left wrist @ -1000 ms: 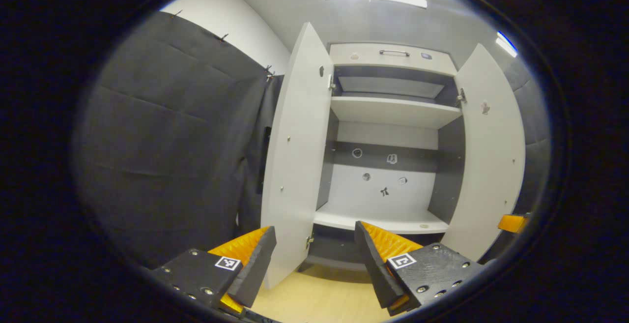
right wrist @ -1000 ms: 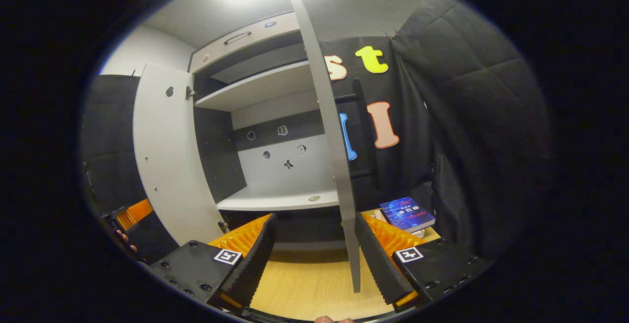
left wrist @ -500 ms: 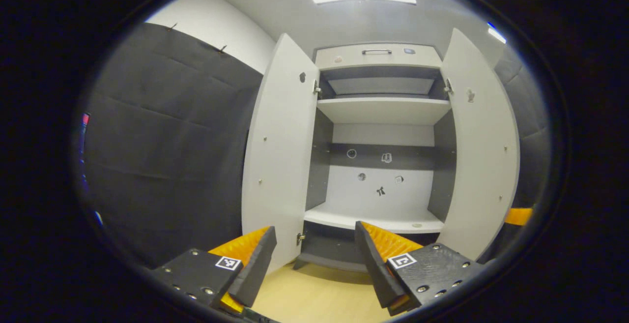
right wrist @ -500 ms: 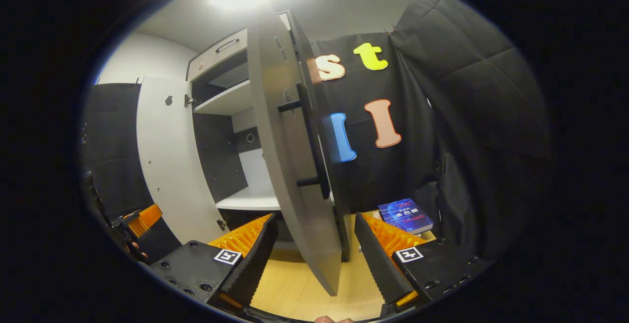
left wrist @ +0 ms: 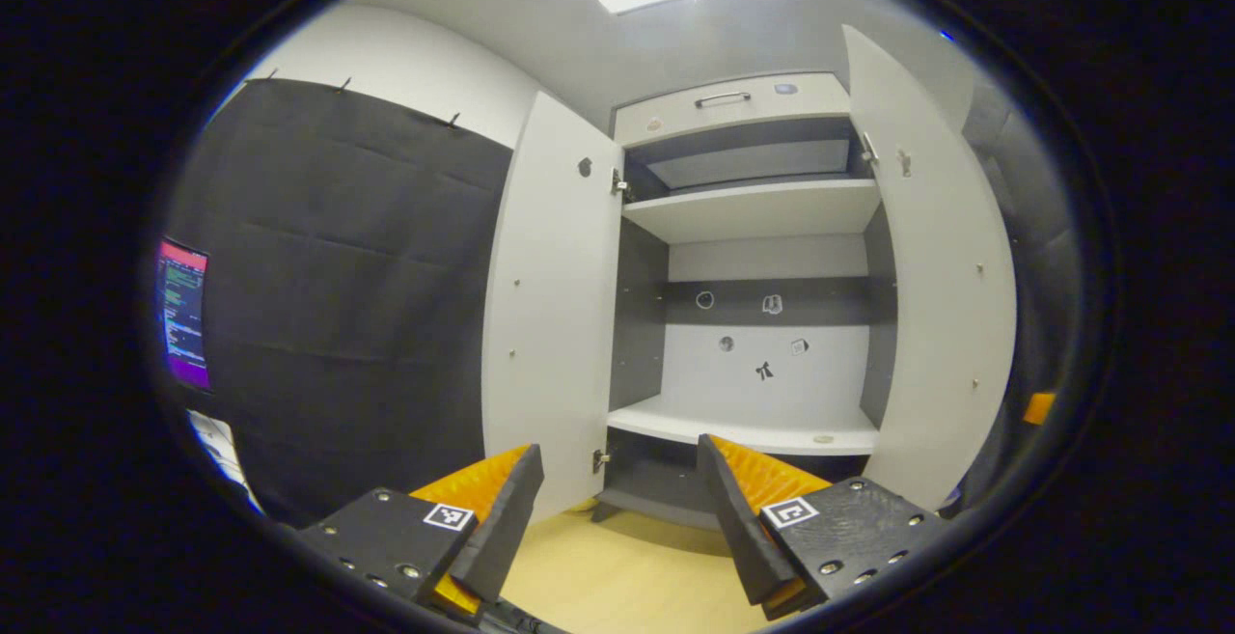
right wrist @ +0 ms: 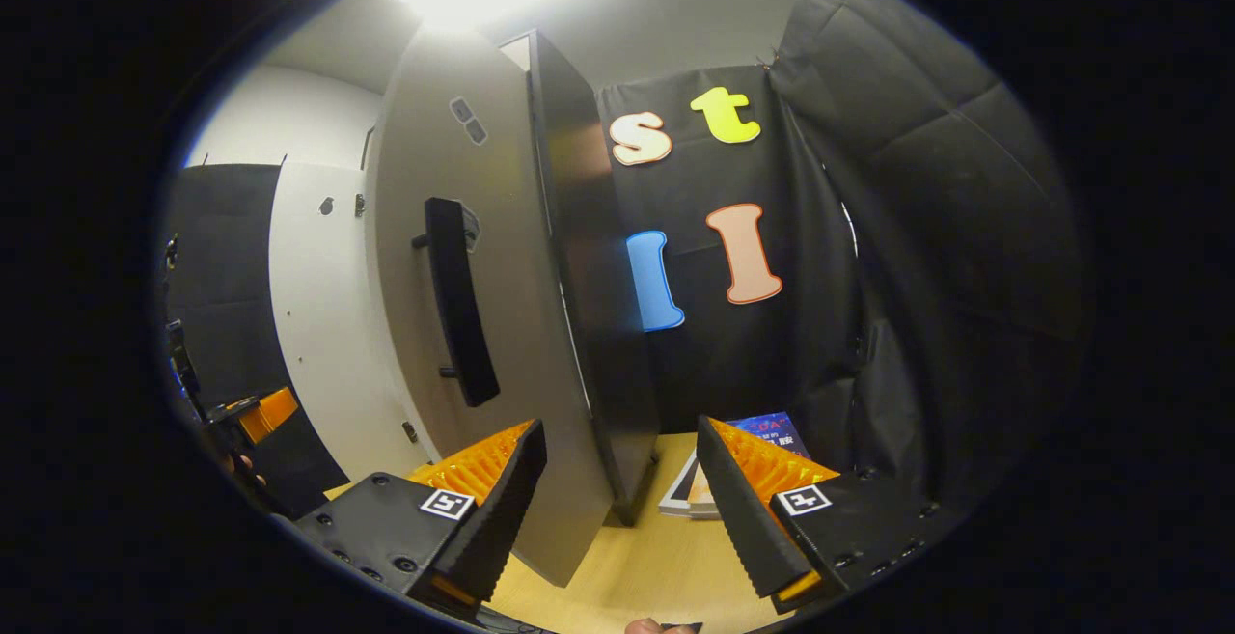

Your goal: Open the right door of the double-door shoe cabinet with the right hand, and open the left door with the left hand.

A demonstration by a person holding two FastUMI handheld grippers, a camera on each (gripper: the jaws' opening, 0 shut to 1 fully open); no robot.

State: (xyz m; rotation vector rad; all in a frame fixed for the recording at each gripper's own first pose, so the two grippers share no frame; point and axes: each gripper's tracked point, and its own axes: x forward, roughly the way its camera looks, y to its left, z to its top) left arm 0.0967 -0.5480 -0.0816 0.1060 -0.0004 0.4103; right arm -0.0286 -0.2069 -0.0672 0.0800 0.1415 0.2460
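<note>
Shoe cabinet (left wrist: 753,229) is standing ahead with left door (left wrist: 550,306) and right door (left wrist: 941,306) both swung wide — its shelves bare. Left gripper (left wrist: 617,509) and right gripper (right wrist: 622,509) are hanging released, gripping nothing. Books (right wrist: 762,431) are lying beside the cabinet — a monitor (left wrist: 181,314) is glowing far left

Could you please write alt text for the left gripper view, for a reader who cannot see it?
A shoe cabinet stands with its left door and right door both swung wide, showing bare shelves. The open left gripper is in front of it, holding nothing, above a pale wooden floor.
</note>
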